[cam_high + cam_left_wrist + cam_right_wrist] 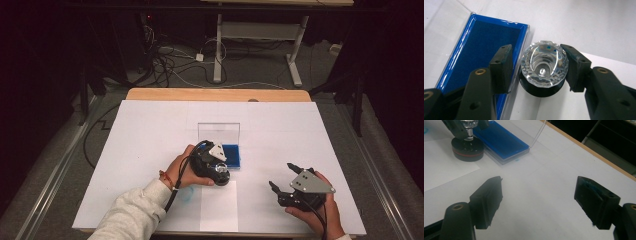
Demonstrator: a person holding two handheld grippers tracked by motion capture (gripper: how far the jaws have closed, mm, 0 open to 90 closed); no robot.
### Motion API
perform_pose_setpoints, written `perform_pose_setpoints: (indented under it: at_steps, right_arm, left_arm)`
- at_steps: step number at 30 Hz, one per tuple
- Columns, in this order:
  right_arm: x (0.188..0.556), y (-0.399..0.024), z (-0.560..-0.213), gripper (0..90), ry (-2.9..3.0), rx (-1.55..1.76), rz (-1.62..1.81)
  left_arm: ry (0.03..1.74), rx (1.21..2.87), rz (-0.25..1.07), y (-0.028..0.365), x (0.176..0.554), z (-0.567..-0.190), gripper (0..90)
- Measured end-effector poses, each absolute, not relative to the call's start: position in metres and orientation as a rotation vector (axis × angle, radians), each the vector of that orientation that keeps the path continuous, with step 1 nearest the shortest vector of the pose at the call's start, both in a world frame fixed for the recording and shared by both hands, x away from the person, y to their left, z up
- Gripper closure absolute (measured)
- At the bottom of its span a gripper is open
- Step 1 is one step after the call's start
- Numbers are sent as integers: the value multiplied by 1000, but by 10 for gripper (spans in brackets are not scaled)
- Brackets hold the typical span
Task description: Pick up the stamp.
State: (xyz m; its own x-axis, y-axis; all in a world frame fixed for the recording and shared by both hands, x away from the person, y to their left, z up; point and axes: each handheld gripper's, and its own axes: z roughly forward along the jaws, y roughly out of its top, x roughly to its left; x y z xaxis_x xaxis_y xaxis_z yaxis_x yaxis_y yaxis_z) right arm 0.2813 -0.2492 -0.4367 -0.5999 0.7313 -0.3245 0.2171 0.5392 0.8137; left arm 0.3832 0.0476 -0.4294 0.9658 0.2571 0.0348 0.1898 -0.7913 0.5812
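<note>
L gripper jaws closed on crystal cup, upright on black base w/ blue case just beside, mid-tabletop. R gripper open, empty, near front edge.

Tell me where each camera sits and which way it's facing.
High view: above the person's side, looking forward and down on the table; forearms, left tool and right tool show.
Left gripper view: on the left tool, looking down at the crystal between its pads, beside the blue case.
Right gripper view: on the right tool, looking across the table; jaws apart.
All share the blue case.
</note>
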Motion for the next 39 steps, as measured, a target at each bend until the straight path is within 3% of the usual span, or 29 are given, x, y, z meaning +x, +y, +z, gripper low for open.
perform_pose_setpoints:
  at_steps: [5, 7, 21, 39]
  right_arm:
    - [280, -247, -437, 244, 2123, 744, 985]
    - [279, -246, -436, 244, 2122, 737, 986]
    - [279, -246, -436, 247, 2121, 730, 976]
    - [279, -248, -432, 239, 2078, 722, 1028]
  left_arm:
    - [314, 2505, 139, 47, 383, -430, 476]
    - [309, 2501, 142, 47, 382, -429, 539]
    - [297, 2516, 190, 44, 378, -428, 547]
    - [299, 2416, 323, 65, 358, -402, 548]
